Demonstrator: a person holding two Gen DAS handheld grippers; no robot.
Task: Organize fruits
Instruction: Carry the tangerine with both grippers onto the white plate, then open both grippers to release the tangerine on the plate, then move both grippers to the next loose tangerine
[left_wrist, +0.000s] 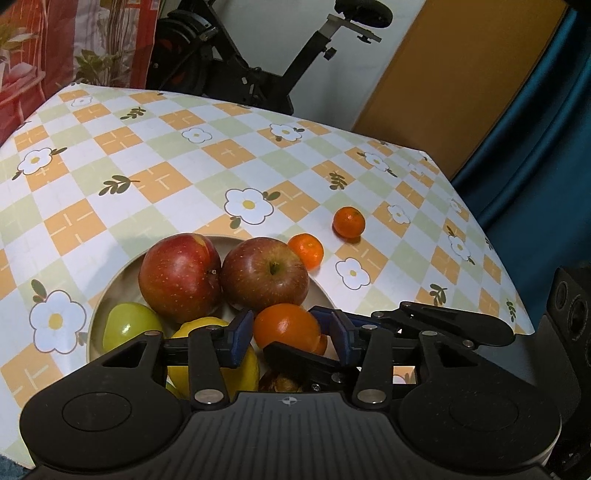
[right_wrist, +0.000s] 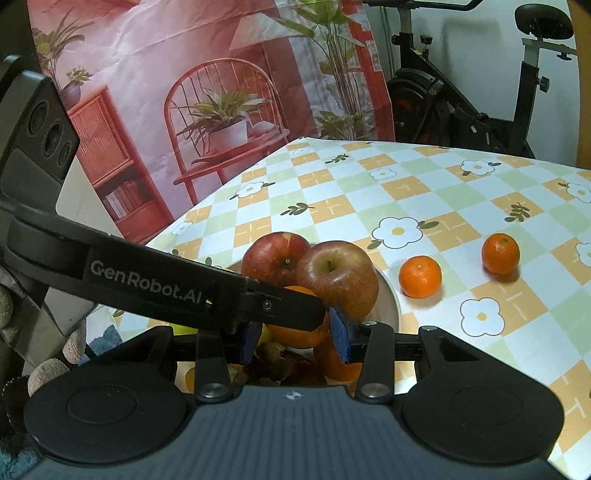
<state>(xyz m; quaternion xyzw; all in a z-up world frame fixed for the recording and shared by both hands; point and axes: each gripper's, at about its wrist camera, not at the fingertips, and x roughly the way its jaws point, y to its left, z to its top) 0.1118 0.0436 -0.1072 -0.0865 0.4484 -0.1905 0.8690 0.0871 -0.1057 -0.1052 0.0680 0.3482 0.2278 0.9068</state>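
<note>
— Two red apples (left_wrist: 221, 277) sit at the back of the bowl (left_wrist: 110, 291), green apple (left_wrist: 129, 328) and lemon (left_wrist: 207, 332) on the left. And the left gripper (left_wrist: 286, 332)?

— Its blue pads (left_wrist: 240, 339) flank an orange (left_wrist: 286, 326) in the bowl, a slight gap on each side (no squeeze).

— The right gripper (right_wrist: 295, 336)?

— Over the bowl too, jaws apart around an orange (right_wrist: 295, 334); whether they press it, I cannot tell. Two mandarins (right_wrist: 420, 277) lie on the tablecloth (right_wrist: 443, 192) to the right.

You see two glossy, smooth red apples (left_wrist: 221, 277) in a matt cream bowl (left_wrist: 107, 295) on your bench's smooth, checked vinyl cloth (left_wrist: 147, 177).
</note>
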